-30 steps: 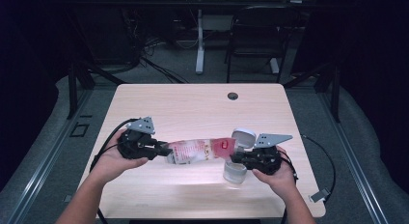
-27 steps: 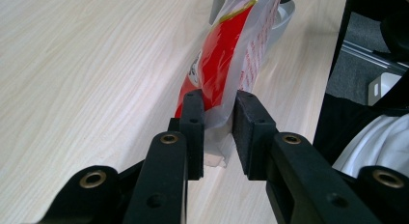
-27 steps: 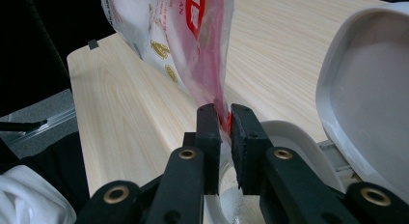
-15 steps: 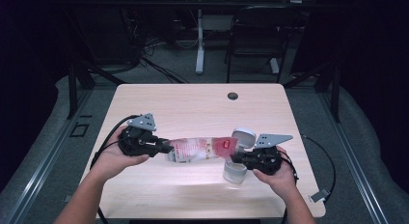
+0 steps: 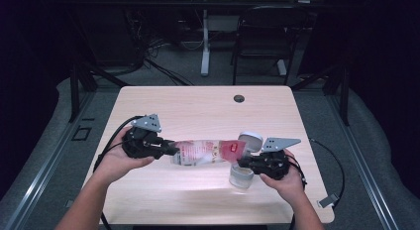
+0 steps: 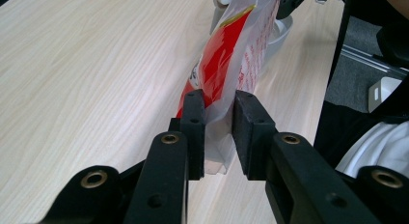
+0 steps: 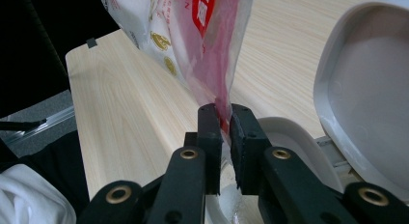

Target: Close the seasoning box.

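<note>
Bag (image 5: pixel 208 151) pinched at both ends by left tongs (image 6: pixel 219 132) and right tongs (image 7: pixel 225 137) above container (image 5: pixel 241 176), liable to spill onto desk (image 5: pixel 198 111) if mouth drifted

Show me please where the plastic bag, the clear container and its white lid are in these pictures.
plastic bag (image 5: pixel 208 151): high view, the middle of the bag stretched between both tools.
clear container (image 5: pixel 241 177): high view, its side wall under the bag's right end.
white lid (image 7: pixel 366 84): right gripper view, the lid's inner face.
</note>
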`<state>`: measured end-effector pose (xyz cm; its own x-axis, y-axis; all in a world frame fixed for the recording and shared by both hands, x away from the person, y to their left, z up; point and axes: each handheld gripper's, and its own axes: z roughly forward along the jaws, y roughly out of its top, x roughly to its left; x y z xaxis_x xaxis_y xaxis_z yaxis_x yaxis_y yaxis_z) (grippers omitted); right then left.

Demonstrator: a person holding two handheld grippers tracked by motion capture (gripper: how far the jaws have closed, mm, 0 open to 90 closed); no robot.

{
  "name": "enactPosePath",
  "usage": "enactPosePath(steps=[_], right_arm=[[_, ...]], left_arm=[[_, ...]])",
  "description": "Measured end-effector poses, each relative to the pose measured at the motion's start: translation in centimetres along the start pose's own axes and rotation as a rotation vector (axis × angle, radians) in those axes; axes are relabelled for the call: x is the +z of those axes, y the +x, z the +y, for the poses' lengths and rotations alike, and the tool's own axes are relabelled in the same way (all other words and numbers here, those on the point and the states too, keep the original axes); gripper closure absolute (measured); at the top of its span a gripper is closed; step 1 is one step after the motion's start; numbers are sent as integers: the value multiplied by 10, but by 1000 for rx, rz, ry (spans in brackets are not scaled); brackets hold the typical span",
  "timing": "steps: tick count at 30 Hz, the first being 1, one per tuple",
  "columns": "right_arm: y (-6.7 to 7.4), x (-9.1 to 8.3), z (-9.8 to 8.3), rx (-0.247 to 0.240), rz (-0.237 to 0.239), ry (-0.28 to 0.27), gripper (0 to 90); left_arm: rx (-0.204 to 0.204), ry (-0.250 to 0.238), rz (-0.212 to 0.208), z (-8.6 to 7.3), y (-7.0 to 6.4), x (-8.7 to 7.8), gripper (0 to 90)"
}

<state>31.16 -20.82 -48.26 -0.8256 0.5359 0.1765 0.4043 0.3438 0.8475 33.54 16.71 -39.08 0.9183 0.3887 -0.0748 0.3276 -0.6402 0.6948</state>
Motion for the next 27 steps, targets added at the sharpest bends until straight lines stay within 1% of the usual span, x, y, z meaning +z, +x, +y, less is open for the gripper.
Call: enactPosePath(steps=[8, 18, 21, 27], right_arm=[[-2, 0, -2, 9, 10, -13, 837], [-2, 0, -3, 11, 7, -18, 838], [-2, 0, -4, 16, 5, -18, 839], [-1, -1, -4, 19, 3, -18, 842]], left_arm=[[-1, -5, 0, 2, 0, -1, 758], [3, -7, 3, 5, 0, -1, 759], [12, -7, 5, 7, 0, -2, 760], [10, -18, 7, 11, 0, -2, 762]])
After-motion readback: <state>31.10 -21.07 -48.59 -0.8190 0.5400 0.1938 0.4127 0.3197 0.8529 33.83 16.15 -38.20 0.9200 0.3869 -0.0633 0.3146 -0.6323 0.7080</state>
